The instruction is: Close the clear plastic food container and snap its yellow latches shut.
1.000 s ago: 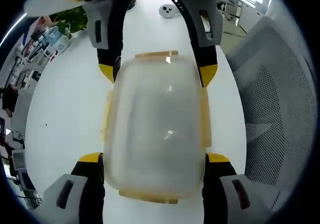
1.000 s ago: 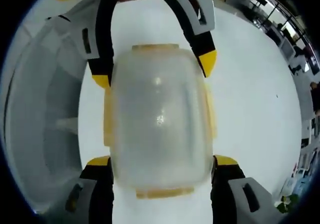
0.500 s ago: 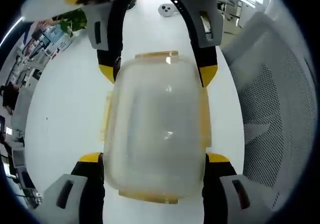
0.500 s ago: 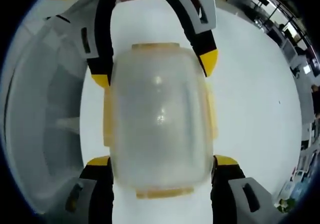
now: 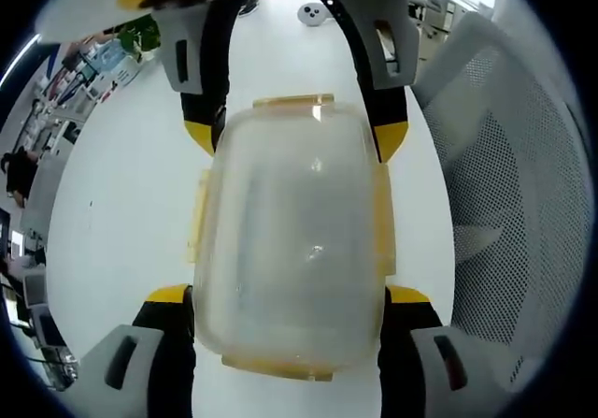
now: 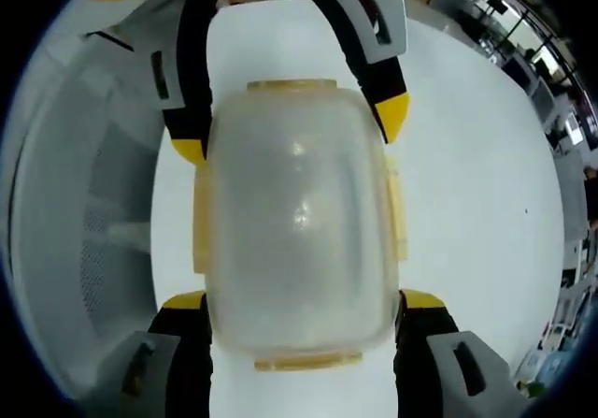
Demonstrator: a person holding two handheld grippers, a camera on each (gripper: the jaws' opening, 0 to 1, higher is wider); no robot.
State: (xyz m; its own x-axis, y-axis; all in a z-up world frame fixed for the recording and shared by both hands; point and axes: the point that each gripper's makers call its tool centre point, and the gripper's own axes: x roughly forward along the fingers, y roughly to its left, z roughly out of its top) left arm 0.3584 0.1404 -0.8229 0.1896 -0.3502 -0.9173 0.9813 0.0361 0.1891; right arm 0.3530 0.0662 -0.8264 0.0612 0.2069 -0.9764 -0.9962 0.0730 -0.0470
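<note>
Left gripper and right gripper both clamping clear food container from opposite ends above white table. Nothing shifting since a second ago; only background drifting, hold steady. Lid seated; yellow latches appearing folded down. Container: rounded, cloudy, smooth plastic. Mesh chair lying beyond.

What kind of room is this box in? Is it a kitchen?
Probably an office or lab, not a kitchen. The container sits on a big white table, a grey mesh chair stands beside it, and cluttered desks fill the background.
</note>
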